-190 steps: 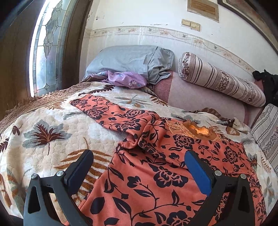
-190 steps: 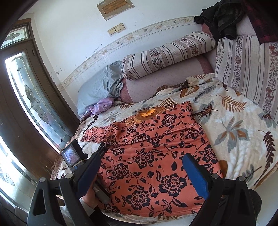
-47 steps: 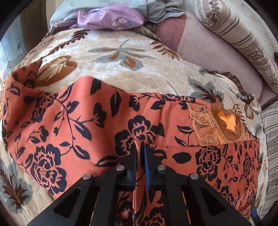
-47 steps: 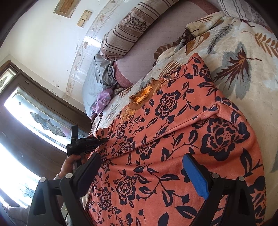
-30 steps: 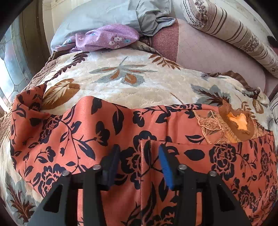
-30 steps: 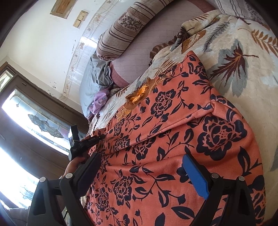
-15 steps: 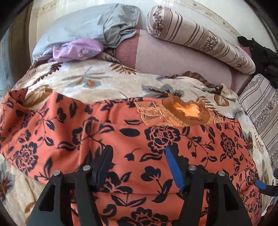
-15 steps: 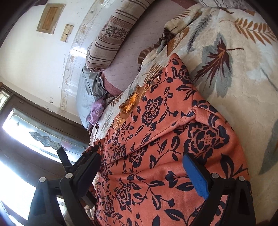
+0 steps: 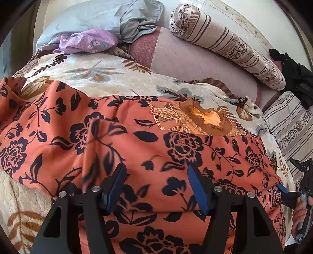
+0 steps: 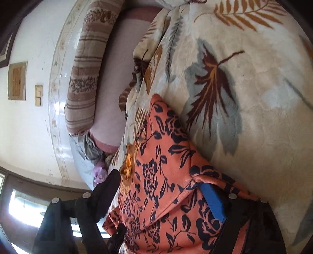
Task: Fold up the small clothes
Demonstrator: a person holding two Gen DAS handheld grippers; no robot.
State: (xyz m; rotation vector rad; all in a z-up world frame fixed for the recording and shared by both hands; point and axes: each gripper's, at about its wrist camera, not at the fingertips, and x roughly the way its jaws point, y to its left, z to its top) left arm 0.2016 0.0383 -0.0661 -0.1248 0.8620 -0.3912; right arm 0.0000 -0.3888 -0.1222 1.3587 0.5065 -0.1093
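An orange garment with dark blue flowers (image 9: pixel 148 148) lies spread on the bed, its brown collar (image 9: pixel 205 119) toward the pillows. My left gripper (image 9: pixel 156 175) is open and empty just above the garment's middle. My right gripper (image 10: pixel 160 187) is open at the garment's right edge (image 10: pixel 176 175); a fold of the cloth lies between its fingers and its blue pad (image 10: pixel 213 203) sits under that fold. In the left wrist view the right gripper (image 9: pixel 287 195) and the hand holding it show at the far right.
The bed is covered by a cream leaf-print blanket (image 9: pixel 109 74). At the head lie a grey pillow (image 9: pixel 101 17), a purple cloth (image 9: pixel 88 41) and a striped bolster (image 9: pixel 225 43). Dark clothes (image 9: pixel 297 74) hang at the right.
My left gripper let go of the garment, opened and drew back toward the right. My right gripper rolled over and dropped to the garment's right edge, its fingers now around a fold.
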